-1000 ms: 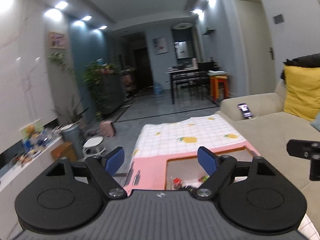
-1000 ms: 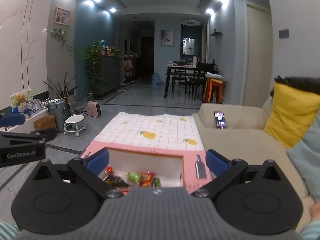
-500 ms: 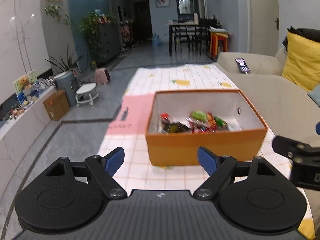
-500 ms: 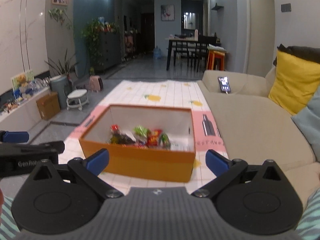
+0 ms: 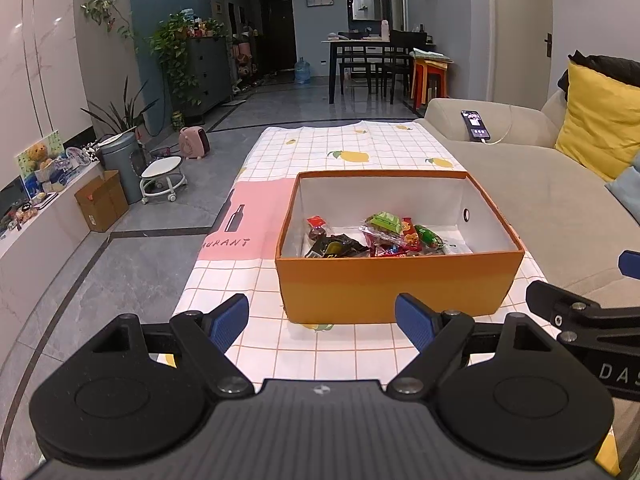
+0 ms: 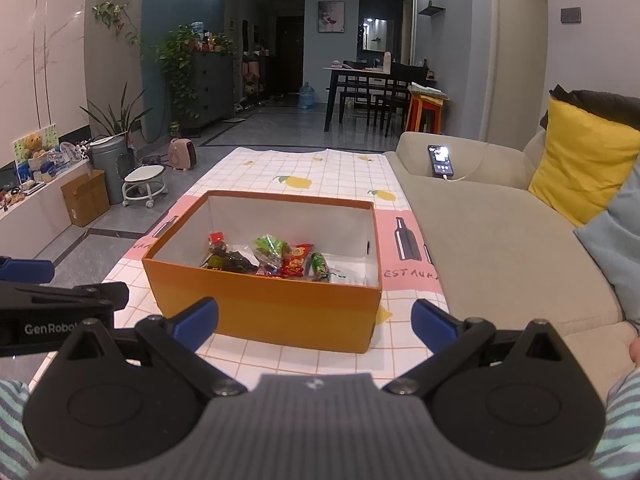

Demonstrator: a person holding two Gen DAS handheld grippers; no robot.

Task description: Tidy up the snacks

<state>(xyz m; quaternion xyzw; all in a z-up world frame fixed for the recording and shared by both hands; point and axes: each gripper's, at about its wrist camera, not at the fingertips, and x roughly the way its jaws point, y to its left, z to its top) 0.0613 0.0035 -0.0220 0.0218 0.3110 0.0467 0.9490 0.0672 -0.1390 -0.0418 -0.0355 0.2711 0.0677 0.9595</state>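
An open orange box [image 5: 392, 288] [image 6: 272, 312] with a white inside stands on the checked tablecloth [image 5: 352, 148] [image 6: 320, 168]. Several snack packets [image 5: 376, 236] [image 6: 276, 258] lie on its floor: green, red and dark wrappers. My left gripper [image 5: 322, 322] hovers open just short of the box's near wall, with nothing between its blue pads [image 5: 230, 320]. My right gripper [image 6: 314, 324] is open and empty too, on the near side of the box. In each wrist view the other gripper shows at the frame's edge.
A beige sofa [image 5: 560, 208] [image 6: 500, 240] runs along the right with a yellow cushion [image 6: 580, 168] and a lit phone [image 6: 440, 160] on its arm. On the floor to the left are a cardboard box [image 5: 102, 200], a small white stool [image 5: 162, 176] and a grey bin [image 5: 120, 160].
Both views have dropped from looking across the room to looking down at the box, which now sits lower and larger in frame. Both grippers stayed open.
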